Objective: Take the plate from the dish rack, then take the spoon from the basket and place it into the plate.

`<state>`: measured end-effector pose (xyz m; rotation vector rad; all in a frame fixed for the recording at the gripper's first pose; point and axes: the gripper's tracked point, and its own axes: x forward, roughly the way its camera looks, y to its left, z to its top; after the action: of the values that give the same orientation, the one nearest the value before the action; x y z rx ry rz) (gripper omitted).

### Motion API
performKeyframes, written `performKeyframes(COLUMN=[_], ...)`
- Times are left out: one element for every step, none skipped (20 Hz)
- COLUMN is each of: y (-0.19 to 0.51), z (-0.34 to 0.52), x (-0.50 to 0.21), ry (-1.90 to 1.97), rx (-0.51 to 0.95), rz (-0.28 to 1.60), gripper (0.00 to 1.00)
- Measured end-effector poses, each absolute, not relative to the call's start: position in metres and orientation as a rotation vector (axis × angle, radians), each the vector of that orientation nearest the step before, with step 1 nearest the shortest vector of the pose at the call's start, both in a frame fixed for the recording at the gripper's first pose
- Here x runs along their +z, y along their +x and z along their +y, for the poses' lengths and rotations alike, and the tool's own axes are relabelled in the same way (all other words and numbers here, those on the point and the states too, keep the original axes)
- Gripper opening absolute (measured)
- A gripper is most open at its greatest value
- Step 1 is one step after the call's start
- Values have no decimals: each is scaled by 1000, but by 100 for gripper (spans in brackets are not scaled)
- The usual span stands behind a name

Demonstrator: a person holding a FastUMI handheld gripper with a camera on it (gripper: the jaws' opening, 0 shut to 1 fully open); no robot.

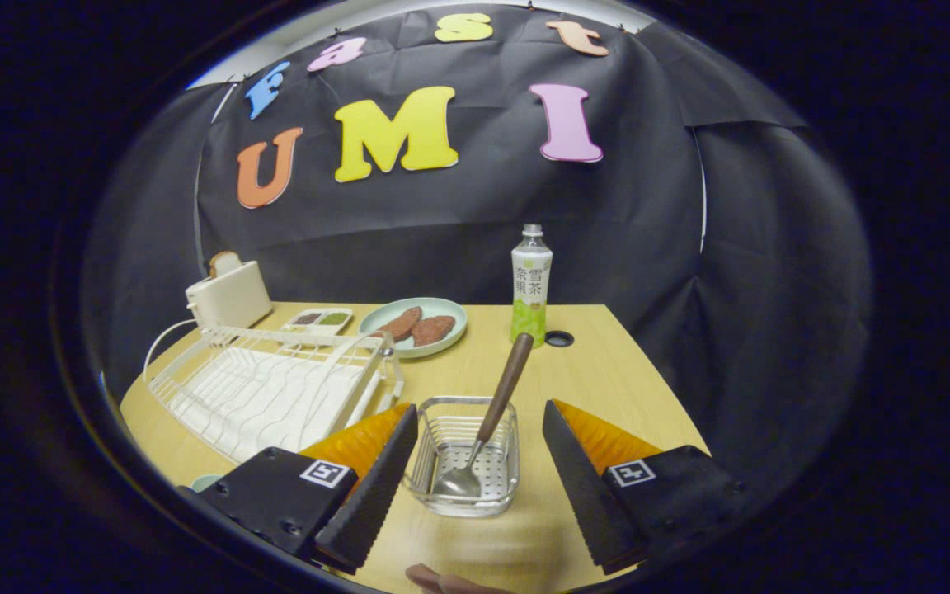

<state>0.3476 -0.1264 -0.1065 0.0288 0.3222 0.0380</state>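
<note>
Wire basket (465, 455) between spread hand-held gripper (479, 450) fingers.

1. Lighting: dim booth; even overhead light on the worktop (607, 371) beyond the gripper (480, 462).
2. Shadows: soft, faint.
3. Glare: small glints on the basket (463, 487) between the open fingers.
4. Focus: sharp centre.
5. Distortion: strong fisheye bending, darkening outward.
</note>
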Motion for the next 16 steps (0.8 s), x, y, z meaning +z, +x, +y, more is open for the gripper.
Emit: performKeyframes(y=[360,369,377,383,389,396,401,403,405,406,405,405,404,403,399,396], z=[-128,-129,-130,-130,-131,-134,-134,-133,-130,-129,-129,-128,-126,-125,-125,-127], x=[-103,-102,-102,-105,-108,-111,-117,-121,-118,-117,-117,-115,-114,-109,-104,-100], ry=[66,97,124,130,130,130,132,137,147,156,168,172,182,192,187,172], rx=[37,40,40,49,47,37,27,27,35,27,21,18,22,18,1,-18], rz=[315,321,329,349,364,377,397,413,398,385,381,376,370,359,340,325], gripper=[98,96,94,89,83,81,78,72,68,60,42,24,23,20,18,15])
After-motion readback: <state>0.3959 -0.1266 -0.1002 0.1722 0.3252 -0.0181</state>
